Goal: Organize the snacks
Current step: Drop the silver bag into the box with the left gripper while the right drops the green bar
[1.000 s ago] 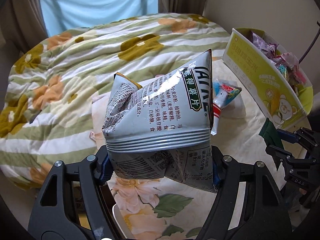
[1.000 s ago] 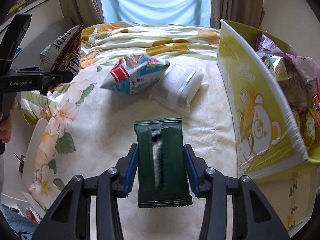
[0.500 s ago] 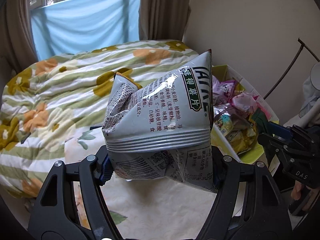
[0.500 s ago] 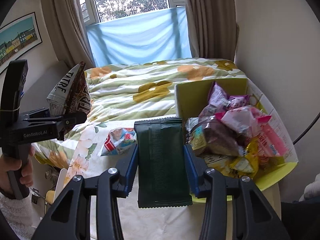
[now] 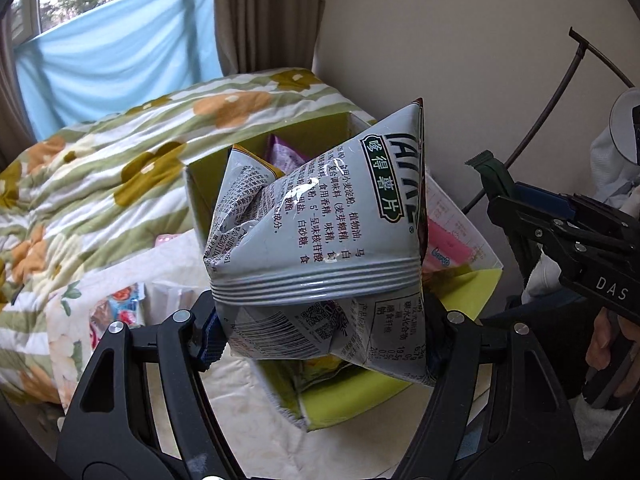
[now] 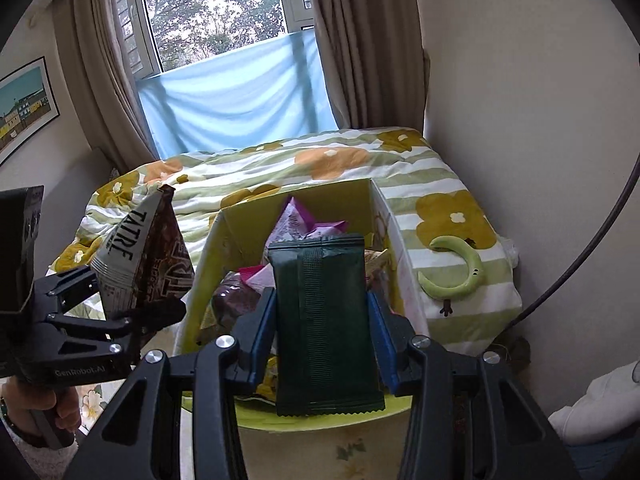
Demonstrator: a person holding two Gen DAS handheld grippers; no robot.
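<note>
Right wrist view: green packet [image 6: 326, 320] clamped between both fingers [image 6: 262, 336].

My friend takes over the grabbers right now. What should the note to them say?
Left gripper: holds the grey chip bag in the air by the yellow box.
Right gripper: clamped on the dark green packet, above the box.
Done: several snacks already lie in the box.
Left: drop both in, then fetch the small colourful packet from the table.
</note>
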